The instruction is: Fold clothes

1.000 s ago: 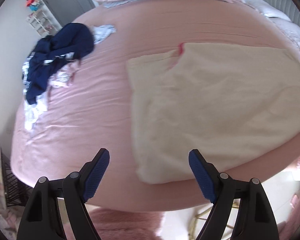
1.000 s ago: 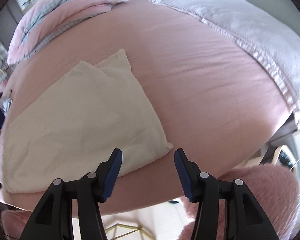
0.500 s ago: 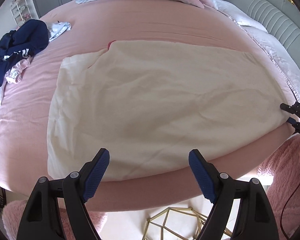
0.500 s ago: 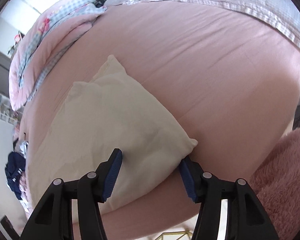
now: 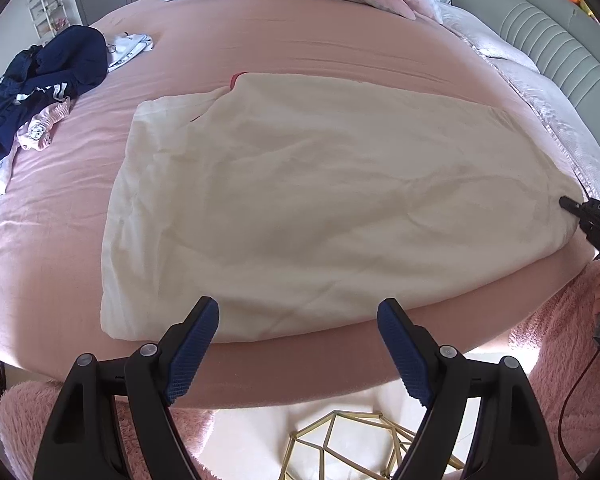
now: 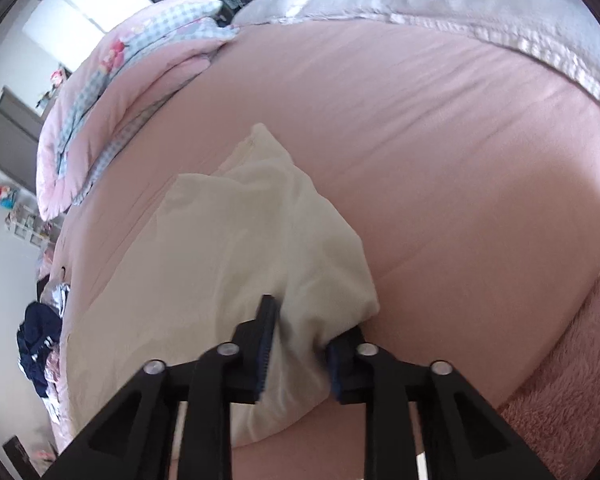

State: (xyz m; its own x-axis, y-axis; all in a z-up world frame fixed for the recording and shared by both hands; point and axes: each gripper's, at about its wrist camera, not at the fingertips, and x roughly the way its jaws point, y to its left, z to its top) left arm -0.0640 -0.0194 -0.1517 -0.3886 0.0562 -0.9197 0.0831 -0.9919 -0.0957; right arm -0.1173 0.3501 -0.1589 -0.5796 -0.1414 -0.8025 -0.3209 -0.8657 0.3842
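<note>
While the right gripper [image 6: 296, 348] pinches the cream garment [image 5: 320, 208] at the bed's [image 5: 300, 56] near edge, the wide-open, empty left gripper [image 5: 298, 344] needs a matching hold.

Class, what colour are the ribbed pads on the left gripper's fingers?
Dark blue pads, clearest in the left wrist view.

The right gripper [image 5: 592, 220] reads "DAS" (white letters).
</note>
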